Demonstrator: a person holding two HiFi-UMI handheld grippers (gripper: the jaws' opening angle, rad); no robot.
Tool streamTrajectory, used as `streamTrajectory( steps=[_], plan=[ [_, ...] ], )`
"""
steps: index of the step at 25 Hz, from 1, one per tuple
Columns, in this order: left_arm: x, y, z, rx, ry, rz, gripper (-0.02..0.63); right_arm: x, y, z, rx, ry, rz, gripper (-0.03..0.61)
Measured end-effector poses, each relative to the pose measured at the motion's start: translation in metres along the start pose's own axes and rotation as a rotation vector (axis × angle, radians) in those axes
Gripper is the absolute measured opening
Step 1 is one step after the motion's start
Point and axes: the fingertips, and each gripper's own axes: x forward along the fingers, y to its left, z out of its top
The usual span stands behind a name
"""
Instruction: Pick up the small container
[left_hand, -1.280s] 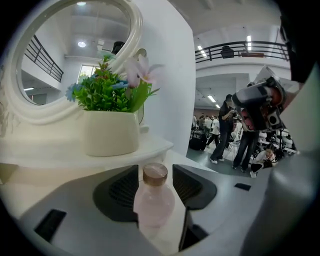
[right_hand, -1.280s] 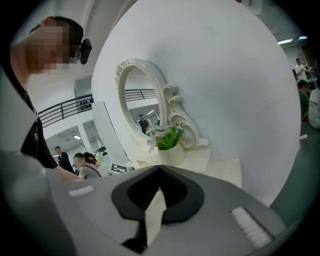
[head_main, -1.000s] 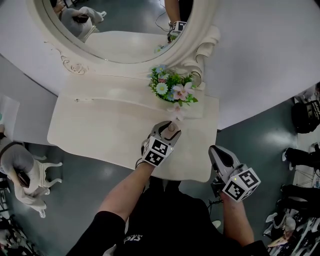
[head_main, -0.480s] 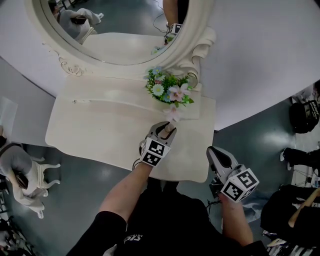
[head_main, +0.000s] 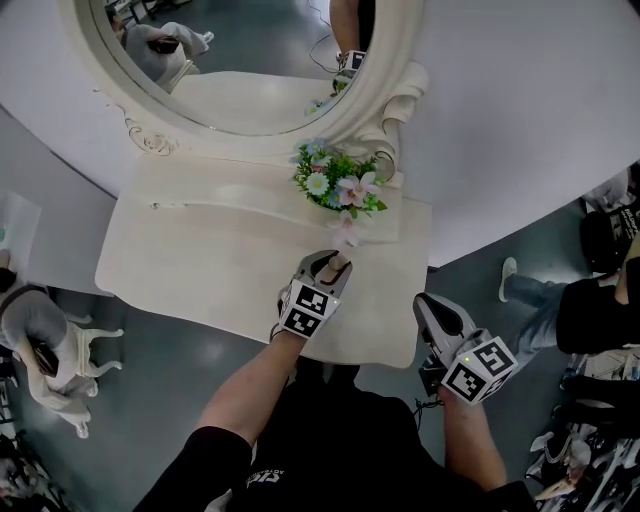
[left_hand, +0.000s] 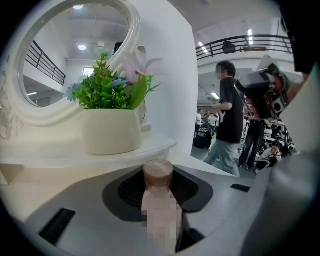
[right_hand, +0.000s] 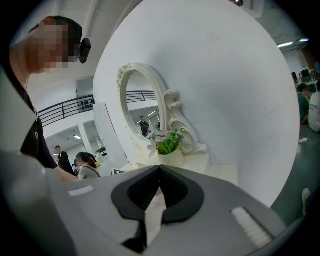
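Note:
The small container (head_main: 339, 268) is a pale pink tube with a brown cap (left_hand: 158, 172). It stands upright between the jaws of my left gripper (head_main: 335, 264), over the right part of the cream dressing table (head_main: 200, 262). The jaws are closing, and both pads lie against the container's sides in the left gripper view (left_hand: 158, 176). My right gripper (head_main: 432, 306) hangs off the table's front right corner, above the floor. Its jaws meet at the tips with nothing in them (right_hand: 160, 169).
A cream pot of artificial flowers (head_main: 341, 186) stands just behind the container on a raised shelf (left_hand: 111, 131). An oval mirror (head_main: 240, 60) backs the table. A cream chair (head_main: 50, 345) stands at the left. People walk about at the right (left_hand: 231, 115).
The left gripper's jaws have narrowed round the container, and it has drawn back slightly from the flower pot. A person has walked into view at the right. The right gripper has hardly moved.

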Motion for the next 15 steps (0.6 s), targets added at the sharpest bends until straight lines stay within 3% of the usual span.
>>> streamTrajectory(
  steps=[15],
  plan=[
    [-0.058,0.010,0.061,0.027,-0.012,0.059,0.135,0.012,0.014,0.009,0.008,-0.051,0.086,0.011]
  ],
)
